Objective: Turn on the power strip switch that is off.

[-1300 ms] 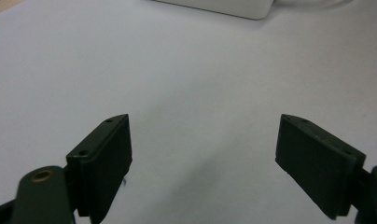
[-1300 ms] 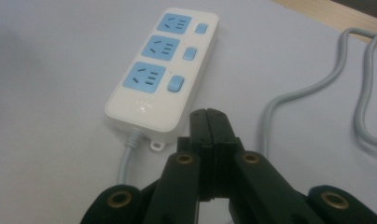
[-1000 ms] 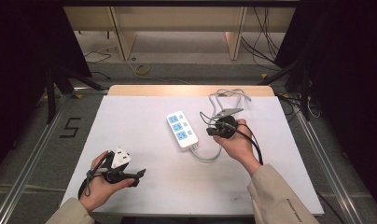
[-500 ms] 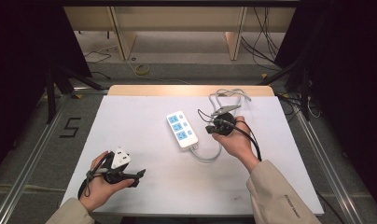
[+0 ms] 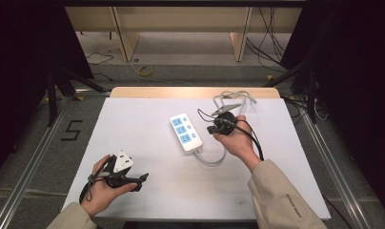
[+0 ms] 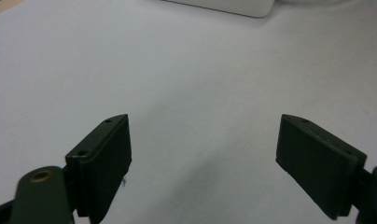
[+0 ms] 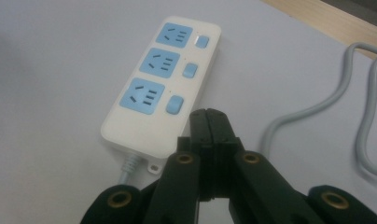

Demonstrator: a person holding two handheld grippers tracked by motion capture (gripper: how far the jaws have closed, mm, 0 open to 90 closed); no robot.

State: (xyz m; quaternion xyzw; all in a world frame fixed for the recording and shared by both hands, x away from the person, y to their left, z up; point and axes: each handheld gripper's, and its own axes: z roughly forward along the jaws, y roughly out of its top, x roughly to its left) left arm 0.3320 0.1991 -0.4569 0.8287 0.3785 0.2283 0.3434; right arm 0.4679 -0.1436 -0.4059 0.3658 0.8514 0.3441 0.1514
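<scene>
Your left gripper point(image 5: 133, 180) rests low at the table's point(image 5: 147, 119) near left corner, jaws spread wide over bare surface. The power strip point(image 5: 186, 132) lies mid-table, its grey cord point(image 5: 214, 160) looping right. Just right of it, your right gripper point(image 5: 213, 129) hovers with jaws pressed together, empty, tips pointing at the strip's switches point(image 7: 190, 71).

It looks like a lab recording bay: a white-topped table point(image 5: 147, 119) ringed by black curtains point(image 5: 19, 71), floor rails point(image 5: 33, 157) and loose cables point(image 5: 271, 33).
</scene>
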